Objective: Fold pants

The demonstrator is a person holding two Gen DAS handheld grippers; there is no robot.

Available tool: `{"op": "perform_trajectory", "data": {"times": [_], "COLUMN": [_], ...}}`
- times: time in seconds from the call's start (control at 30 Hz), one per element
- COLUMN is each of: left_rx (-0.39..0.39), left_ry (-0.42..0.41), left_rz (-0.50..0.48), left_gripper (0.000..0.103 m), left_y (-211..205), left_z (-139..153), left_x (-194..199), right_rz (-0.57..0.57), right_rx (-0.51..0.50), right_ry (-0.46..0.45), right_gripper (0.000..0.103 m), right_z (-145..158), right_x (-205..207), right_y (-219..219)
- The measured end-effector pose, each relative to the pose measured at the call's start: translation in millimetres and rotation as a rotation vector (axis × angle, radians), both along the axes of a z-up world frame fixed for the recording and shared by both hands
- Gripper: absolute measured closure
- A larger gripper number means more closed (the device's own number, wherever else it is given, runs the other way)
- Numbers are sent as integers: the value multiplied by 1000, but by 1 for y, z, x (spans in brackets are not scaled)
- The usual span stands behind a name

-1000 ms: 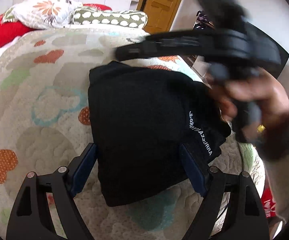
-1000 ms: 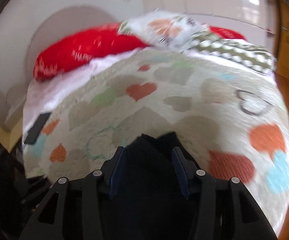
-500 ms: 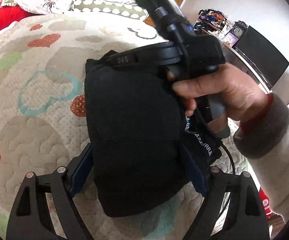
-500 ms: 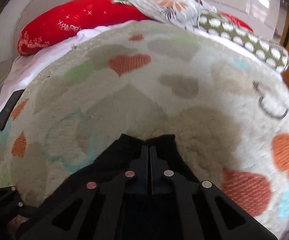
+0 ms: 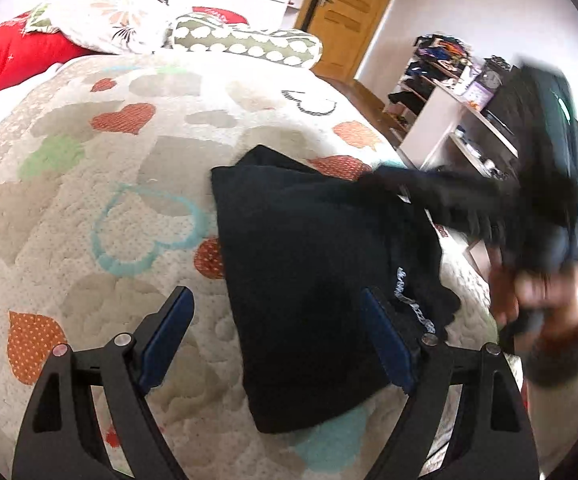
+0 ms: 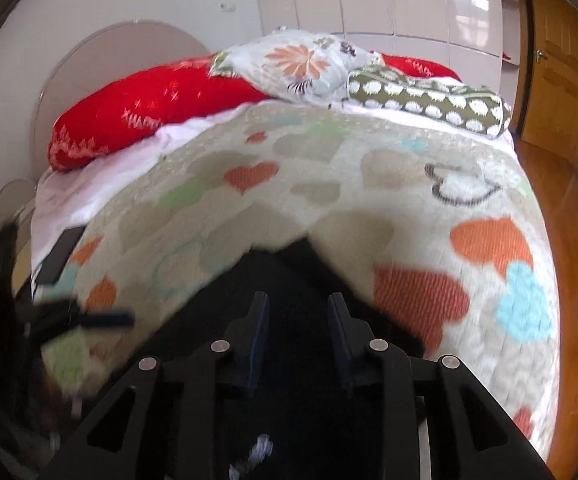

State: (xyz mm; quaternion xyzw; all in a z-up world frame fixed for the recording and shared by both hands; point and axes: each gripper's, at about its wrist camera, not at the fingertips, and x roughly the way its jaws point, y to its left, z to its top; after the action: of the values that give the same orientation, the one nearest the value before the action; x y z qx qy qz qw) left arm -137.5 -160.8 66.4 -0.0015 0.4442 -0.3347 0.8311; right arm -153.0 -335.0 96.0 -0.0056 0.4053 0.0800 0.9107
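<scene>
Left wrist view: the left claw [image 5: 275,340] stood wide open and empty above the folded black pants [image 5: 313,280], which lay on the heart-patterned bed [image 5: 89,208]. White lettering [image 5: 415,306] at 4 o'clock on the pants was too blurred to read.

Right wrist view: the right claw [image 6: 297,332] was opening just over the pants [image 6: 289,280], its pads clear of the cloth. Writing on the red pillow [image 6: 149,116] at 10 o'clock was unreadable.

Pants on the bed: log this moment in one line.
pants: folded on blanket | left gripper: open, above pants | right gripper: opening, nothing held
</scene>
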Motion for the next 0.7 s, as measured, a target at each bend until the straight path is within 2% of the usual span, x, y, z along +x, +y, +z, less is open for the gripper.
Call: {"op": "perform_trajectory", "data": {"times": [0.1,0.17,0.23,0.3,0.37,0.43,0.57,0.7], "left_rx": [9,21,33,39,42,44,46,57], "left_ry": [4,0,-4,-9,-21,-29,-45,-52], "left_rz": [5,4,5,8,10,15,21,18], "left_gripper": [18,18,18,18,18,18,18,18], "left_y": [-3,-6,-6,-8,-7,-7,-10,-16], "left_z": [-2,-4,-5,-4,0,3,7,4], "left_x": [2,0,-1,-1,-3,-3,-3,-2], "right_rz": [-62,-89,-114,-119,-121,-120,-93,-115], "right_rx": [-69,-38,13,21,38,68,49,55], "right_ry": [64,43,29,28,15,1,6,45], "right_gripper": [73,71,67,65,52,46,46,46], "right_z": [-30,-39,-38,-31,-19,-10,-10,-27], "right_x": [-13,-18,-22,-27,-36,-47,-68,-80], "right_y": [-7,-12,-17,-16,-14,-13,-1,-1]}}
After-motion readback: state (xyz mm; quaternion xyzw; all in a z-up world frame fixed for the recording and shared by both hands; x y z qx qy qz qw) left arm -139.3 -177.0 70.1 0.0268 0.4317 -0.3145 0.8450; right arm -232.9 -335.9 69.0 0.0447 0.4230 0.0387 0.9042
